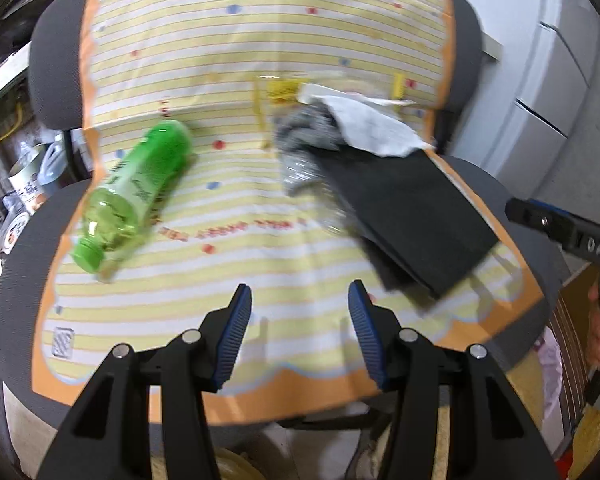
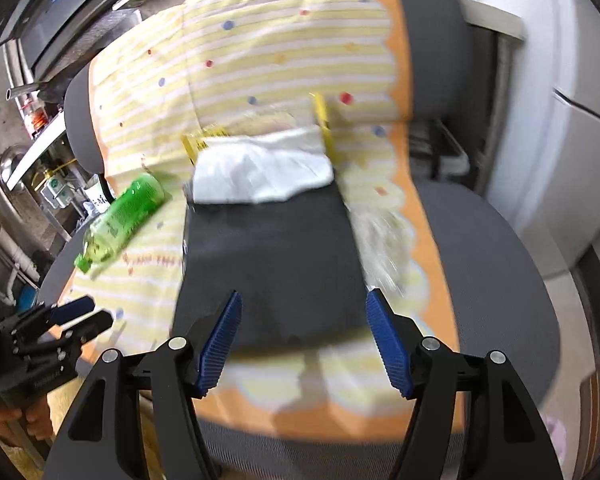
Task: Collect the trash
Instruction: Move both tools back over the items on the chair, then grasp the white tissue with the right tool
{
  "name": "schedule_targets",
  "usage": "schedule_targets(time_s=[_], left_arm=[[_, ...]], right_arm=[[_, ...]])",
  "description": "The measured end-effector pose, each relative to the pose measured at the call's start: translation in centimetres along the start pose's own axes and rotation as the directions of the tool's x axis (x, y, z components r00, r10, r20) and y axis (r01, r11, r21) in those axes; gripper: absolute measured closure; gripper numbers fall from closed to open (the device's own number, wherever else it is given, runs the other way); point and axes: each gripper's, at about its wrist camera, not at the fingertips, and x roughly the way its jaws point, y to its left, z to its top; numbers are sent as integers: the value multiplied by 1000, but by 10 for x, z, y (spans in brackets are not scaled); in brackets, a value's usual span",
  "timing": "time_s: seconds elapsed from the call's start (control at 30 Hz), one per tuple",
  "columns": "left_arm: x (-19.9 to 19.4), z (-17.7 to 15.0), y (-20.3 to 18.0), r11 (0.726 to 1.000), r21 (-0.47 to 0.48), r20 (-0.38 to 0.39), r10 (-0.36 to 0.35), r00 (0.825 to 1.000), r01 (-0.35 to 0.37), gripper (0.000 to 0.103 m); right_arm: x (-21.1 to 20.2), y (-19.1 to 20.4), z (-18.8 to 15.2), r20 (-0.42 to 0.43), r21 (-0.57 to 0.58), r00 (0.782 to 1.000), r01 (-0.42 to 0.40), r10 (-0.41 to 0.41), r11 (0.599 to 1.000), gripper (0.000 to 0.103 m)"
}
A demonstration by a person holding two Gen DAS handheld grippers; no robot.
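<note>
Trash lies scattered on the striped paper sheet [image 1: 228,80] that drapes the grey chair [image 1: 52,56], and I take the black flat piece [image 2: 272,256] as my landmark.

My right gripper [image 2: 304,336] hangs spread wide with nothing between its blue pads, lined up straight on the near edge of that black piece, which fills the gap ahead of the jaws. Its long axis runs away from me, roughly along the gripper's own pointing direction, so the near short edge is what faces the claw. A white crumpled tissue [image 2: 260,172] sits on its far end, a yellow wrapper [image 2: 204,142] shows just beyond that, and crinkled clear plastic [image 2: 380,240] lies against its right side.

My left gripper [image 1: 298,336] is also open and empty, over bare paper to the left of the black piece. The green bottle [image 1: 136,192] lies well left of the black piece, on its side, cap toward the seat's front edge and base toward the backrest, tilted diagonally across the left gripper's line.

I judge the right hand nearer the black piece and the left hand nearer the bottle. Taking the bottle would call for turning the left wrist so the pads close across its body rather than along it.
</note>
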Motion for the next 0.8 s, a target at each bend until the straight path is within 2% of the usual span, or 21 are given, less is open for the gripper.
schedule_targets(time_s=[0.07,0.13,0.23,0.37,0.6,0.67,0.73,0.77,0.8], left_arm=[[4,7,10,1000,-17,1,16,1000,-16,54],[9,14,20,999,-34,2,32,999,-32,54],[19,24,32,997,-51,-2,51,999,-52,54],[32,36,44,995,-71,-10,65,998,-65,54],[41,36,49,995,-80,-22,63,998,-64,54],[43,34,50,994,-84,-31,60,998,-62,54],[43,33,51,994,-89,-35,57,998,-60,54],[42,32,51,994,-89,-35,57,998,-60,54],[40,31,51,994,-89,-35,59,998,-62,54]], right_arm=[[16,7,18,7,-25,1000,-20,21,999,36],[31,13,33,22,-48,999,-30,31,998,29],[60,18,57,18,-65,998,-59,61,996,29],[92,17,78,-7,-51,994,-112,112,992,25],[131,11,102,-21,-6,992,-127,127,992,17],[139,13,103,-37,-5,991,-127,127,992,21],[143,16,103,-50,-6,992,-116,116,993,43],[141,16,102,-43,-2,993,-112,112,994,47],[139,17,101,-36,-5,993,-110,109,994,55]])
